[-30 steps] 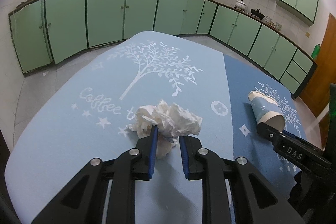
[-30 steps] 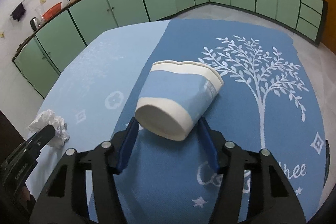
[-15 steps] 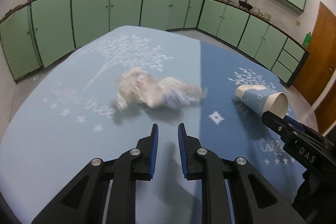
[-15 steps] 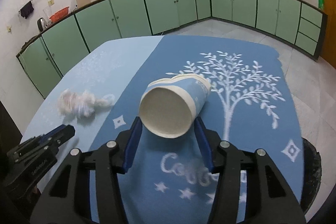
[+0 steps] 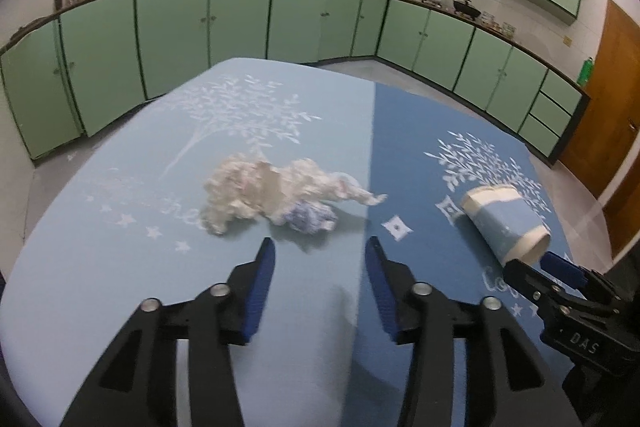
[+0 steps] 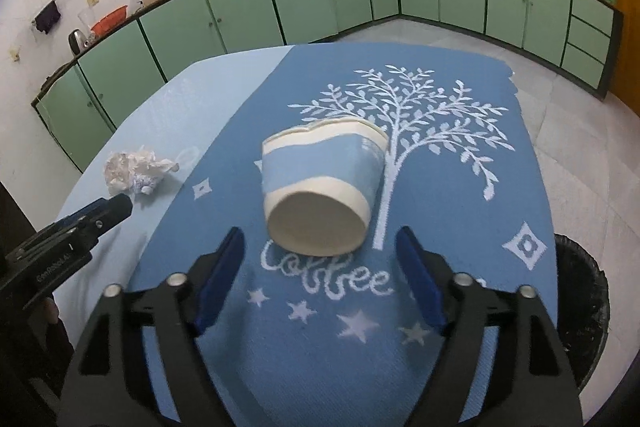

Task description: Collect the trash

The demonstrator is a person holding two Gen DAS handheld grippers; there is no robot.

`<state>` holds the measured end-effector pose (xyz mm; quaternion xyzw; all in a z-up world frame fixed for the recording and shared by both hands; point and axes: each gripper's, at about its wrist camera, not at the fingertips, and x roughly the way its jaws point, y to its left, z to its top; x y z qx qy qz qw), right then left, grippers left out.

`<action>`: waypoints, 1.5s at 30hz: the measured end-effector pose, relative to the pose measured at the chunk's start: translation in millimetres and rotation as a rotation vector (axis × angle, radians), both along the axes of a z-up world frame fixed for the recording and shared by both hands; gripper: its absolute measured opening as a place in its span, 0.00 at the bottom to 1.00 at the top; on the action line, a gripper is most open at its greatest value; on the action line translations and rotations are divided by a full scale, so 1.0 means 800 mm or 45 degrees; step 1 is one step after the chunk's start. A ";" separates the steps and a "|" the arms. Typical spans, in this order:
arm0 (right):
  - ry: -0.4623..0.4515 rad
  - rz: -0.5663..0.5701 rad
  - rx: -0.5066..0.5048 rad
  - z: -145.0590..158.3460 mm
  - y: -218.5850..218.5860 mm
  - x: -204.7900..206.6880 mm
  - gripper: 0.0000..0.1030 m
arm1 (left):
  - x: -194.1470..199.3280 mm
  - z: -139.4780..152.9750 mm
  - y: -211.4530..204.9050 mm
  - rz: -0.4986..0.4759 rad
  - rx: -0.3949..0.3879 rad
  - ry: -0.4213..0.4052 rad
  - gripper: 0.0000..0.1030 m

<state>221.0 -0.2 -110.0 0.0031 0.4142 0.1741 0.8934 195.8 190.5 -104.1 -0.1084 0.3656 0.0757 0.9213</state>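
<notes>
A crumpled white tissue wad [image 5: 276, 193] lies on the light blue half of the tablecloth, just beyond my left gripper [image 5: 320, 253]. Its jaws are opening and nothing sits between them. In the right wrist view the tissue wad [image 6: 136, 169] shows at the far left. A dented blue-and-white paper cup [image 6: 320, 187] lies on its side on the dark blue half, its base toward my right gripper [image 6: 320, 247]. Those jaws are opening too, wide apart, with the cup just ahead of the fingertips and untouched. From the left wrist view the cup [image 5: 502, 223] lies at the right.
The table [image 5: 120, 267] carries a two-tone blue cloth with tree prints. A black bin [image 6: 580, 303] stands on the floor past the table's right edge. Green cabinets [image 5: 240, 15] line the walls, and a brown door [image 5: 608, 99] is at the right.
The left gripper let go of the tissue, drew back and spread its jaws. The right gripper released the cup and opened wide; the cup now rests on the cloth ahead of it.
</notes>
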 end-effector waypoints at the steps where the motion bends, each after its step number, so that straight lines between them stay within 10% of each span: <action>1: 0.006 -0.003 0.005 -0.001 0.001 0.003 0.80 | 0.001 0.000 0.004 0.012 0.001 -0.002 0.53; 15: 0.063 -0.018 0.014 -0.008 0.012 0.039 0.66 | 0.074 -0.022 0.024 0.005 0.007 0.101 0.75; 21: 0.041 -0.004 0.059 -0.003 0.004 0.035 0.60 | 0.076 -0.028 0.033 -0.013 -0.079 0.110 0.08; 33: -0.025 -0.004 0.068 0.015 -0.009 0.025 0.59 | 0.040 -0.005 0.019 -0.023 -0.073 0.029 0.00; 38: -0.025 -0.008 0.070 0.013 -0.007 0.030 0.59 | 0.047 0.004 0.023 -0.010 -0.066 0.016 0.38; 45: -0.035 0.000 0.065 0.013 0.004 0.053 0.59 | 0.084 0.015 0.024 -0.001 -0.039 -0.003 0.62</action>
